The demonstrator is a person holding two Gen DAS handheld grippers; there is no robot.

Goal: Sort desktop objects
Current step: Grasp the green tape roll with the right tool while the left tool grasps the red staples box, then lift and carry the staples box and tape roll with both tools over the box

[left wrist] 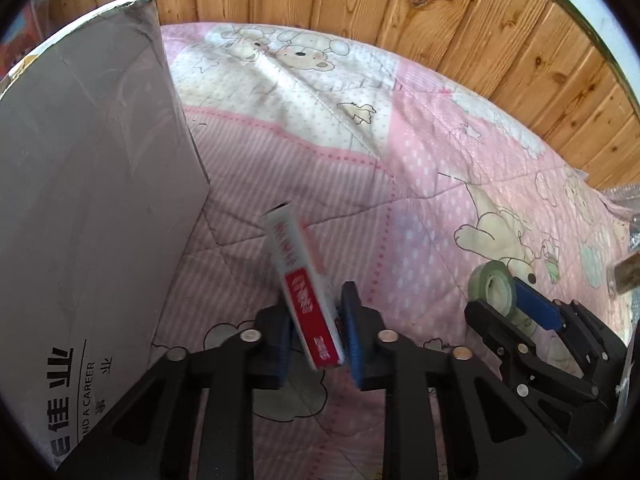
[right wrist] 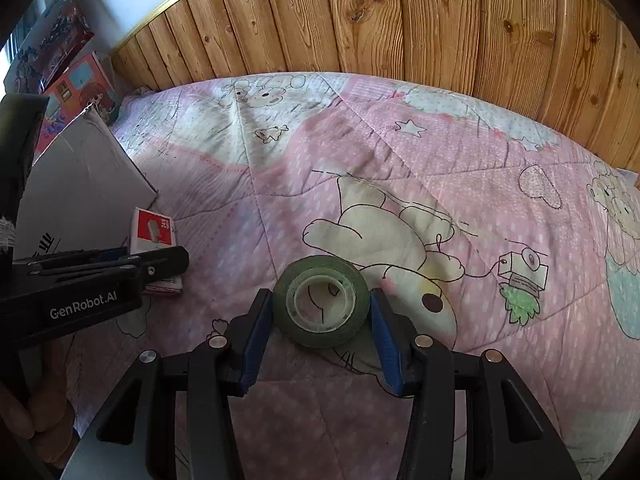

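Note:
My left gripper [left wrist: 316,336] is shut on a small red and white staple box [left wrist: 304,292], which stands tilted on its edge between the blue pads; the box also shows in the right wrist view [right wrist: 154,236]. My right gripper [right wrist: 318,320] has its jaws around a green tape roll [right wrist: 320,300] lying flat on the pink quilt; the blue pads touch or nearly touch its sides. The roll also shows in the left wrist view [left wrist: 494,288] at the right gripper's tip [left wrist: 508,300].
A large grey cardboard box [left wrist: 88,208] stands just left of the left gripper, and shows in the right wrist view [right wrist: 80,192]. A wooden plank wall [right wrist: 400,20] runs behind the pink cartoon quilt [right wrist: 400,160]. Colourful toy boxes [right wrist: 76,80] stand at the far left.

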